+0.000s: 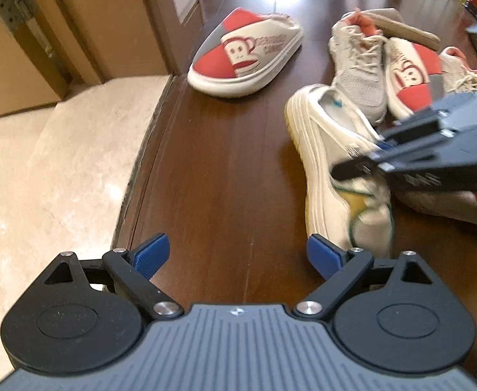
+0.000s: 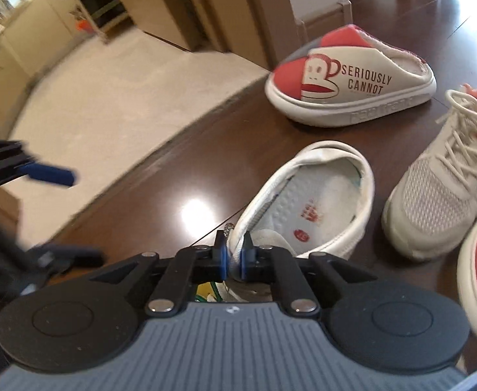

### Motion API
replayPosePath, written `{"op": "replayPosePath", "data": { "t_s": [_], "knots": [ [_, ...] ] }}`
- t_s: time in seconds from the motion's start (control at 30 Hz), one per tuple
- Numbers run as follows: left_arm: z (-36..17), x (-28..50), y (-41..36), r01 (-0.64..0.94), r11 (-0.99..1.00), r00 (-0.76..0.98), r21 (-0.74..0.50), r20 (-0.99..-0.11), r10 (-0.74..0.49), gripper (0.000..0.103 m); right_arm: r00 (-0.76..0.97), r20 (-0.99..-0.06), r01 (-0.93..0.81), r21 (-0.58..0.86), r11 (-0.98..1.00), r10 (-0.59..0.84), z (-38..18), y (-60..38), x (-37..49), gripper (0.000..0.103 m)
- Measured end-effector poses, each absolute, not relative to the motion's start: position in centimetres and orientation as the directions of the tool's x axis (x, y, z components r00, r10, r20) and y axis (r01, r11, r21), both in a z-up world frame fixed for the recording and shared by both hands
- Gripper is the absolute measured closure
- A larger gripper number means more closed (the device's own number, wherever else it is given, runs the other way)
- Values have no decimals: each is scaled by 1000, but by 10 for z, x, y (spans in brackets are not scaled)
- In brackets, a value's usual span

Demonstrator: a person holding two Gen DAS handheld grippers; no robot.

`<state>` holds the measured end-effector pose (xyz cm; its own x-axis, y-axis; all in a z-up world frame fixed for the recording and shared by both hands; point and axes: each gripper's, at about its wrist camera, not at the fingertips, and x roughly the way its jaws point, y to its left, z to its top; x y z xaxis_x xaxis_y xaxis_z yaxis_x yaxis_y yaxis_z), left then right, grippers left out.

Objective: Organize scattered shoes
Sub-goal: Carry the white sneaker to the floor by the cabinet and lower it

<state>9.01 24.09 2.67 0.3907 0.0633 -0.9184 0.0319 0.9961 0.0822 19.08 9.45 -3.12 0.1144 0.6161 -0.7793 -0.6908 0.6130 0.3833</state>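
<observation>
nearest in the right wrist view, the right claw (image 2: 234, 257) is pinched tight on the side wall of the white sneaker (image 2: 307, 202), its blue pads pressing the collar edge from both sides. the sneaker lies on the dark wooden floor (image 2: 173, 176) with its open mouth and printed insole facing the camera. the left claw (image 1: 237, 255) hangs over bare floor with its jaws spread wide and nothing between them; the white sneaker sits just to its right. beyond the sneaker, a grey mesh lace-up sneaker (image 2: 440, 189) stands close beside it, and a second monkey slipper (image 1: 414, 75) lies against that one in the pile. farther off, apart from the pile, a red-and-white monkey slipper (image 2: 349, 78) rests on its sole near the edge of the pale marble floor (image 2: 108, 107).
</observation>
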Motion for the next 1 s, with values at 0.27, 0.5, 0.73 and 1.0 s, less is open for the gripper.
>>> {"op": "replayPosePath", "data": {
  "t_s": [0.27, 0.5, 0.73, 1.0],
  "knots": [
    [58, 87, 157, 189, 977, 450, 102, -893, 6, 10, 89, -714, -605, 515, 607, 695, 27, -36, 140, 96],
    [51, 85, 3, 472, 878, 439, 81, -885, -155, 10, 195, -800, -544, 393, 741, 567, 53, -182, 64, 96],
    [39, 64, -124, 647, 762, 370, 32, -887, -277, 10, 190, -937, -424, 191, 885, 293, 29, -351, -33, 96],
    [36, 37, -229, 736, 672, 303, 85, -929, -213, 9, 192, -975, -415, 24, 910, 113, -29, -440, -103, 92]
  ]
}}
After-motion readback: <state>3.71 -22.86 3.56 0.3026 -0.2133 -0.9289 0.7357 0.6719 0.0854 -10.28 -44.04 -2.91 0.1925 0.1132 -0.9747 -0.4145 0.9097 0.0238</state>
